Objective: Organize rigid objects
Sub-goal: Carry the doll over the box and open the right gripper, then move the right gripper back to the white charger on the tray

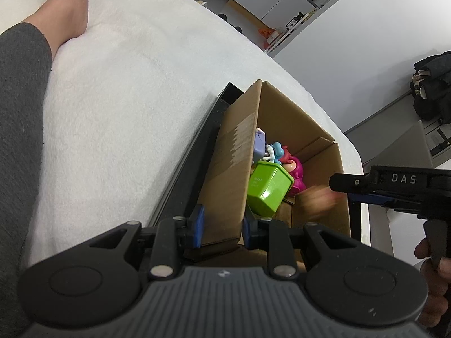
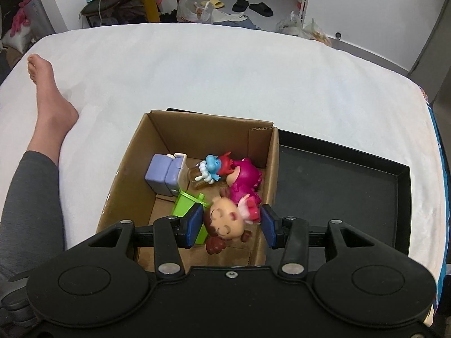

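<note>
A cardboard box point(image 2: 129, 180) stands on a white bed cover, partly over a black tray point(image 2: 338, 174). Inside lie a green toy bin point(image 2: 187, 205), a purple toy point(image 2: 165, 176), a small blue figure point(image 2: 211, 166) and a pink figure point(image 2: 245, 177). My left gripper point(image 1: 222, 229) is shut on the box's near wall point(image 1: 231, 174), cardboard between its blue pads. My right gripper point(image 2: 231, 226) hangs open over the box's near corner. A brown-haired doll point(image 2: 225, 222) in a pink dress lies blurred between and below its pads, with a gap on the right side.
A person's leg in grey leggings point(image 2: 31, 197) and a bare foot point(image 2: 48, 93) rest on the cover left of the box. The bed's edge curves round at the far side and right. Beyond it the floor holds slippers point(image 2: 253, 7) and bags.
</note>
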Action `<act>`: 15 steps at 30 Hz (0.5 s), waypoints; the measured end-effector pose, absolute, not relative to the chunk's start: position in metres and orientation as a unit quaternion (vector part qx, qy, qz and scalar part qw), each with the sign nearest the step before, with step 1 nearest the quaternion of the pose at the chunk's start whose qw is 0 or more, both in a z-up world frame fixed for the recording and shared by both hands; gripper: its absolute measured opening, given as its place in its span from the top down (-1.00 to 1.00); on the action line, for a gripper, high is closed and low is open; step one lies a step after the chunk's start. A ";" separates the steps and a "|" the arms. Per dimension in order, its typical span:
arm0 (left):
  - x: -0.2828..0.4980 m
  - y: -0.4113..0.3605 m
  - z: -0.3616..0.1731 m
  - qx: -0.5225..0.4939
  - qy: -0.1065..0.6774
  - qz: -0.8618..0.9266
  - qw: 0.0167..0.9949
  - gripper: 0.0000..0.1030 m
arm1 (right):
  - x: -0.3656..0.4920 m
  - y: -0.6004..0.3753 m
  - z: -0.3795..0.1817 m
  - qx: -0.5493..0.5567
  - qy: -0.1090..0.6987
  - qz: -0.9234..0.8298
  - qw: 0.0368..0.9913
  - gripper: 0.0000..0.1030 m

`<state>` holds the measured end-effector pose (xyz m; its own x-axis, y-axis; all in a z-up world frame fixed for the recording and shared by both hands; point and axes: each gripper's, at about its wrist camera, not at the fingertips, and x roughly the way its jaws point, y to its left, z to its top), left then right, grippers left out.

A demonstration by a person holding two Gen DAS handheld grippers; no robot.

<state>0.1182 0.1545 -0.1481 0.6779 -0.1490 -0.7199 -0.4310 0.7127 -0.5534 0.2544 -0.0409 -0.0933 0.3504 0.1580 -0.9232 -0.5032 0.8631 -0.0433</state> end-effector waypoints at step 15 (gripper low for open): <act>0.118 0.155 -0.147 -0.370 0.390 0.084 0.839 0.49 | 0.249 -0.062 -0.074 -0.134 0.535 0.202 0.809 0.00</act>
